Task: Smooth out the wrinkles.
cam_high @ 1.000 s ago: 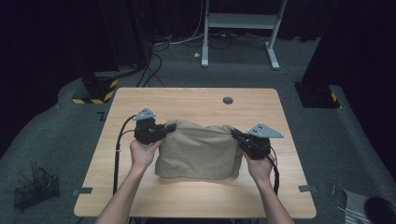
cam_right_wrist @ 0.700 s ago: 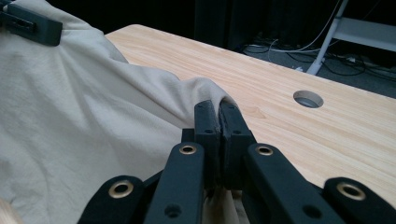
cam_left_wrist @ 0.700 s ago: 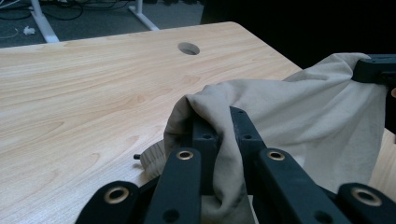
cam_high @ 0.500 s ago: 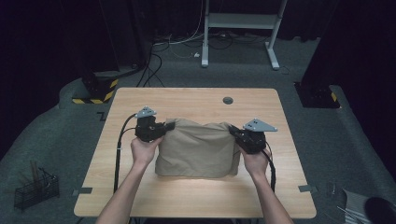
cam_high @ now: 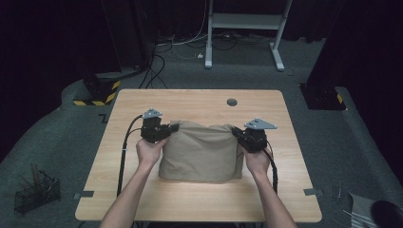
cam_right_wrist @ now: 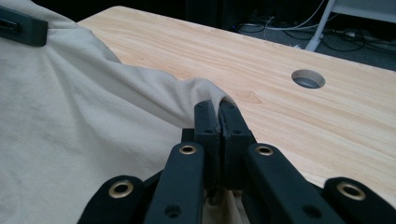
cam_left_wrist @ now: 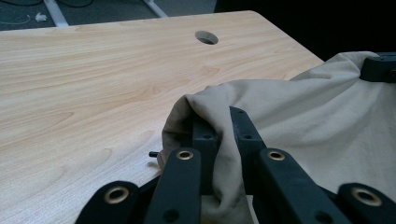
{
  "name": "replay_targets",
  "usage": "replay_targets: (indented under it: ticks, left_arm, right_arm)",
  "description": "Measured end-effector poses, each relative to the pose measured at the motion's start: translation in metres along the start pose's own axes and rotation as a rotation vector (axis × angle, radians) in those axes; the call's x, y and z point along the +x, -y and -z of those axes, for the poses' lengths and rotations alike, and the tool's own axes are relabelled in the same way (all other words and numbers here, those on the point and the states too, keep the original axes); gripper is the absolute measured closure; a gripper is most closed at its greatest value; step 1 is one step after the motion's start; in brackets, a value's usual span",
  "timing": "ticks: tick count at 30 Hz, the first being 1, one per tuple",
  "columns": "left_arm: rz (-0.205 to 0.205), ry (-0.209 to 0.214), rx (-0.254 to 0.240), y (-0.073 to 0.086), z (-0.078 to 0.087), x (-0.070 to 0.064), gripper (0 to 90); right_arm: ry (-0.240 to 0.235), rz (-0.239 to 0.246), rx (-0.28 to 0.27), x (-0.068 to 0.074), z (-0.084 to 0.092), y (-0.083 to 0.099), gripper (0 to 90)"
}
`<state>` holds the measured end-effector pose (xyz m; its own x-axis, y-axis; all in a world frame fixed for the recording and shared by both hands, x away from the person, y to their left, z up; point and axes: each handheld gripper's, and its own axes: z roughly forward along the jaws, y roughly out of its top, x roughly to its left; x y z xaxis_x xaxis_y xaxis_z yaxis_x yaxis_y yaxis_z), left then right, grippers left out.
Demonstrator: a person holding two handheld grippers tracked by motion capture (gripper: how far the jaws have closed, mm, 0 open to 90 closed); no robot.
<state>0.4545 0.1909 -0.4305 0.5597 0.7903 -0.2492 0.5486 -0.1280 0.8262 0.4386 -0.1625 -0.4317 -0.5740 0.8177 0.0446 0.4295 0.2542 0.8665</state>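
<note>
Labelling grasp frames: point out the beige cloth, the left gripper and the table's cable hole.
beige cloth [cam_high: 199,152], high view, middle of the fabric.
left gripper [cam_left_wrist: 219,123], left gripper view, between fingertips.
cable hole [cam_high: 232,101], high view, its centre.

Beige cloth [cam_high: 199,152], blk fingers [cam_left_wrist: 205,135].

Soft matt beige cloth [cam_high: 202,152], faintly creased, light smooth wood-grain tabletop [cam_high: 199,102], matt black plastic left gripper [cam_left_wrist: 219,126] and right gripper [cam_right_wrist: 218,109], brass-coloured rivets
</note>
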Motion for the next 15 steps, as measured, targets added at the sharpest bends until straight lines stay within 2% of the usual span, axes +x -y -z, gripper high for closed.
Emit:
replay_targets:
  ticks: [5, 9, 15]
  left_arm:
    - [-0.001, -0.013, 0.015, 0.0, -0.006, 0.003, 83.2]
    - [-0.019, -0.03, 0.022, -0.001, -0.012, 0.002, 83.2]
    - [-0.02, -0.037, 0.029, 0.0, -0.018, 0.004, 83.2]
  right_arm:
    - [0.006, -0.01, 0.013, -0.003, -0.006, 0.002, 87.4]
    - [0.042, 0.017, 0.031, -0.001, -0.012, 0.002, 87.4]
    - [0.052, 0.005, 0.045, -0.005, -0.018, 0.005, 87.4]
